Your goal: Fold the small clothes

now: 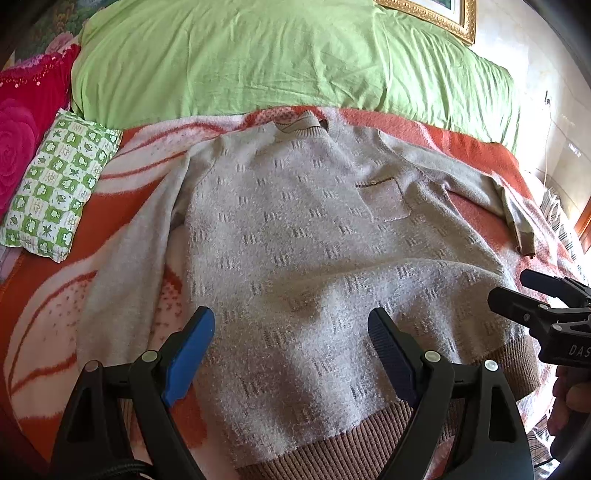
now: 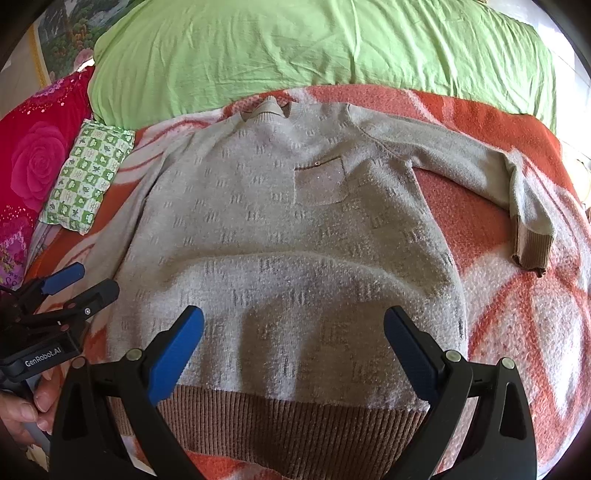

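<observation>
A fuzzy grey sweater (image 1: 303, 229) (image 2: 288, 229) with a small chest pocket and a brown ribbed hem (image 2: 295, 421) lies flat, front up, on an orange and white blanket (image 1: 472, 147) (image 2: 517, 325). Its right sleeve (image 2: 461, 162) stretches out and bends down to a brown cuff (image 2: 532, 251); the left sleeve lies along the body. My left gripper (image 1: 291, 321) hovers open over the lower left part of the sweater. My right gripper (image 2: 293, 321) hovers open just above the hem, nothing between its blue pads. Each gripper shows at the other view's edge.
A green duvet (image 1: 258, 55) (image 2: 314, 48) covers the far side of the bed. A green and white patterned small pillow (image 1: 59, 184) (image 2: 88, 177) and a pink rose cushion (image 2: 33, 162) lie at the left. A gold picture frame (image 1: 443, 14) stands far right.
</observation>
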`<state>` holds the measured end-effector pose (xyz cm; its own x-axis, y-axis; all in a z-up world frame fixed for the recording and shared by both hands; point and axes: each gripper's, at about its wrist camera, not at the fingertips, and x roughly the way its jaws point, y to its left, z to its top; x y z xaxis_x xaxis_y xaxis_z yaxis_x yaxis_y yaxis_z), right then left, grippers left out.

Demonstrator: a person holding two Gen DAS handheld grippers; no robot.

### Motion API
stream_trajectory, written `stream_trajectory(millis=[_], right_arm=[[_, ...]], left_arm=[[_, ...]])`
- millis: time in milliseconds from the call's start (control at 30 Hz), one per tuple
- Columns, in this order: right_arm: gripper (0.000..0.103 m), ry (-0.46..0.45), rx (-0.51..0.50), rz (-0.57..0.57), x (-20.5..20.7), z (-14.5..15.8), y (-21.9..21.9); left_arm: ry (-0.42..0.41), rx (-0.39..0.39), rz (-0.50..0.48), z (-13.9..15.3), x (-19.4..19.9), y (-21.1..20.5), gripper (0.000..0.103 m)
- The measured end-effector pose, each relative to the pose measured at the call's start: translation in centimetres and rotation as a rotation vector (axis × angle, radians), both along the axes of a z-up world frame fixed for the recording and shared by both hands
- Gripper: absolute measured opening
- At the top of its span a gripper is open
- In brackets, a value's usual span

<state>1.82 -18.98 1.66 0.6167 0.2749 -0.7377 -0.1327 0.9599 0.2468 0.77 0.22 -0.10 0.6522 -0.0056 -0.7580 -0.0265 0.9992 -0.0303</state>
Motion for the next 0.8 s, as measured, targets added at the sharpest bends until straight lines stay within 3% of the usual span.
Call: stream_trajectory(millis=[800], right_arm=[[0.098, 0.013, -0.003, -0.001, 0.13, -0.56, 0.24]], left_arm=[[0.045, -0.036, 0.000, -0.62, 0.70, 0.65, 0.086]])
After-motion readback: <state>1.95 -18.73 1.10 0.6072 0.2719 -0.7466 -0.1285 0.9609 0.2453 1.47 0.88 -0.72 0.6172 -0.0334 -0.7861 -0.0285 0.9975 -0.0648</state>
